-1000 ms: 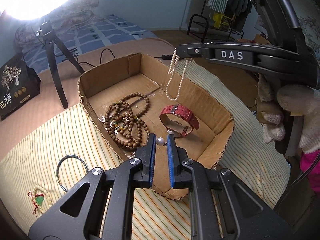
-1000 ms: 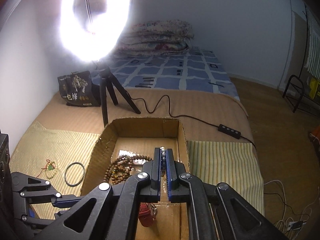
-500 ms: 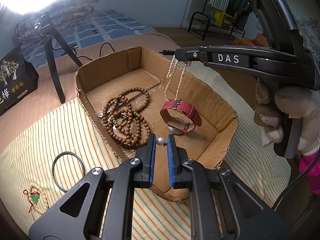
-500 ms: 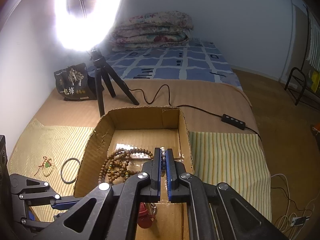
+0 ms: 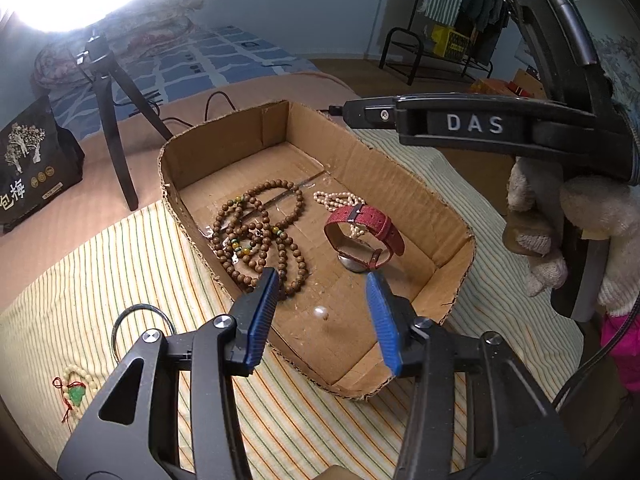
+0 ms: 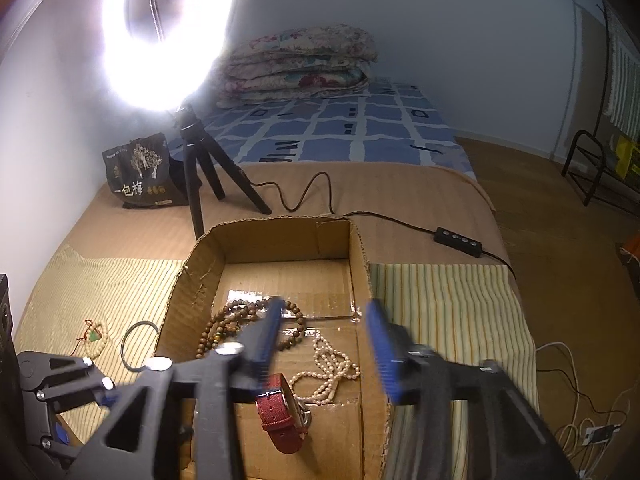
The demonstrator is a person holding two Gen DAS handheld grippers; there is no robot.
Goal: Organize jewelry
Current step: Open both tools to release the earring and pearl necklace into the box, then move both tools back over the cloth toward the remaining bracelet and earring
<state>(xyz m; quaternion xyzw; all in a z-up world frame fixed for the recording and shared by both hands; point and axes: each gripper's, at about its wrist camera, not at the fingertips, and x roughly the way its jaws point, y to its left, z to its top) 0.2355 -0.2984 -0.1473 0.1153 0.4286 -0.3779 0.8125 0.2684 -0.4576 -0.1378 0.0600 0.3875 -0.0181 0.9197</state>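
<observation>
Bed [image 6: 360, 184] under everything, a striped mat [image 5: 120, 264] spread over its near end below both tools. Cardboard box [image 5: 224, 152] sits on the mat, directly ahead of and beneath the left hand-held gripper [image 5: 322, 312] and the right hand-held gripper [image 6: 326, 340]. Ring light on a tripod [image 6: 200, 160] stands beyond the box, well past both tools; a dark printed bag [image 6: 140, 176] just beside it. Left hand-held gripper: jaws opening, blue pads apart, gripping nothing; a single loose pearl [image 5: 320, 313] lies on the box floor, seen in the gap between the pads but clear of them. Right hand-held gripper: jaws opening, blurred, nothing pressed between them; held by a gloved hand [image 5: 560, 232] at the far right of the left wrist view. Wooden bead strand [image 5: 256, 236] piled on the box floor ahead and left of the left tool. Red watch [image 5: 362, 236] stands on edge ahead and slightly right of it. Pearl necklace [image 6: 328, 372] lies heaped on the box floor, below the right tool's gap, touching the watch. On the mat outside the box, left of the left tool: a dark bangle [image 5: 140, 328], then a pale bead bracelet with a green charm [image 5: 76, 388] farther left.
</observation>
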